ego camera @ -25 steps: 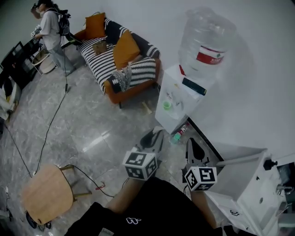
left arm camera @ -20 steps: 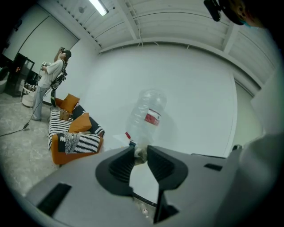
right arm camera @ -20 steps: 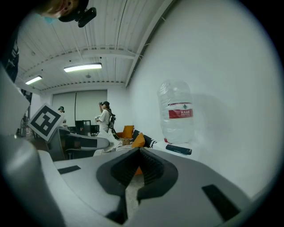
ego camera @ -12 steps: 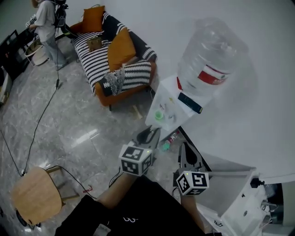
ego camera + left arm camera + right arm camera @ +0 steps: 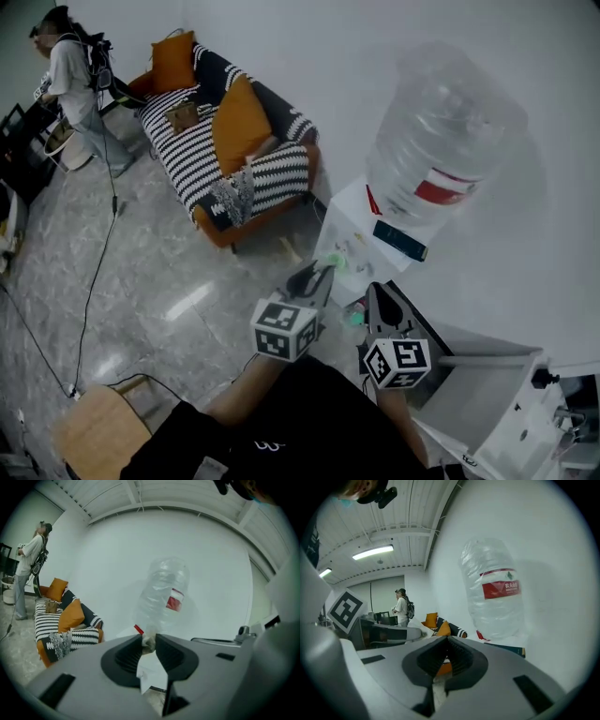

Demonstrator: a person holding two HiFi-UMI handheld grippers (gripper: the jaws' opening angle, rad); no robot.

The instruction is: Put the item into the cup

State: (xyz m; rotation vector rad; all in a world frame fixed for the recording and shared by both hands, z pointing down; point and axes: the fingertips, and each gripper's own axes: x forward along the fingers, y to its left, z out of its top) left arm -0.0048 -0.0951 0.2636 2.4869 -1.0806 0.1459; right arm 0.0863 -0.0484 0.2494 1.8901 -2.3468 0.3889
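Two ridged black pads of the left hand-held gripper (image 5: 149, 638) pinch the item (image 5: 148, 643), a small crumpled greyish scrap too blurred to identify. The right hand-held gripper (image 5: 447, 642) has its tips pressed together on nothing. Both point at a white, boxy water dispenser (image 5: 349, 225) topped by a big, clear, ribbed plastic bottle (image 5: 445, 131) with a red label; a small green cup (image 5: 338, 262) sits on the dispenser's front, just beyond the left tips and partly hidden by them.
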